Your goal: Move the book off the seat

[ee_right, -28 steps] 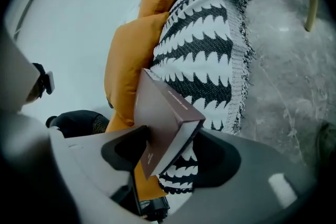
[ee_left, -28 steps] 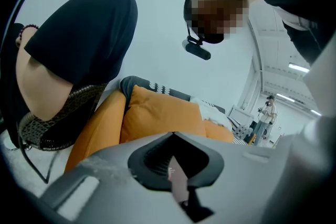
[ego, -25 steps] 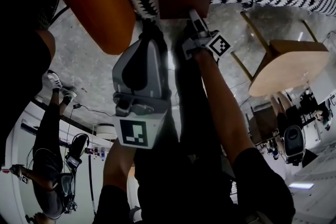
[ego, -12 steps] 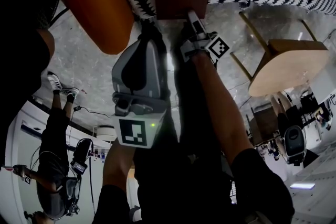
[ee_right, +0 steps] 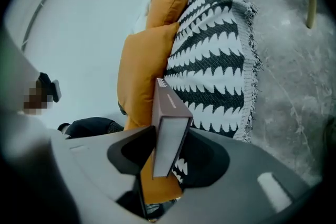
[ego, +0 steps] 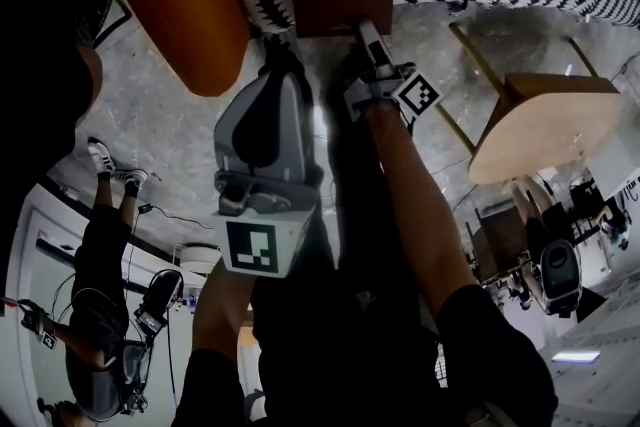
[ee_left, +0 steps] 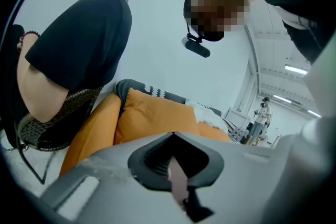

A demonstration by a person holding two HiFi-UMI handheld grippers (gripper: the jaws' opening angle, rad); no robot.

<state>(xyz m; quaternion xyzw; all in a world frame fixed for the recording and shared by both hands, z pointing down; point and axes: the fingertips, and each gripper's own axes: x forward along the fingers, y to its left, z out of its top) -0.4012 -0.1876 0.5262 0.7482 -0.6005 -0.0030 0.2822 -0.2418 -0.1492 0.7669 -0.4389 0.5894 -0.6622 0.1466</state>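
Item 1. Right claw (ee_right: 164, 168). Nearest in the right gripper view. Its jaws have just been closing and now pinch the book (ee_right: 169, 128) by its near end, page edges facing the camera. The end grip is probably chosen because that end overhangs the front of the seat and is the one part a claw can get around.

Item 2. Book, brown cover. Held on edge in the right claw. Its far end reaches over the patterned throw (ee_right: 215, 60) toward the cushions, so it is not yet off the seat. Whether that end touches the throw cannot be told.

Item 3. Left claw (ee_left: 181, 186). Jaws narrow and close together, nothing between them. In the head view it waits beside the right claw just short of the seat front, apparently in reserve.

Item 4. Seat. Black-and-white throw draped over the front, with orange cushions (ee_right: 144, 65) along the back.

Item 5. Floor (ee_right: 294, 76). Grey and mottled; a likely place to set the book down.

Item 6. Bystander in a dark shirt (ee_left: 79, 39), well behind.
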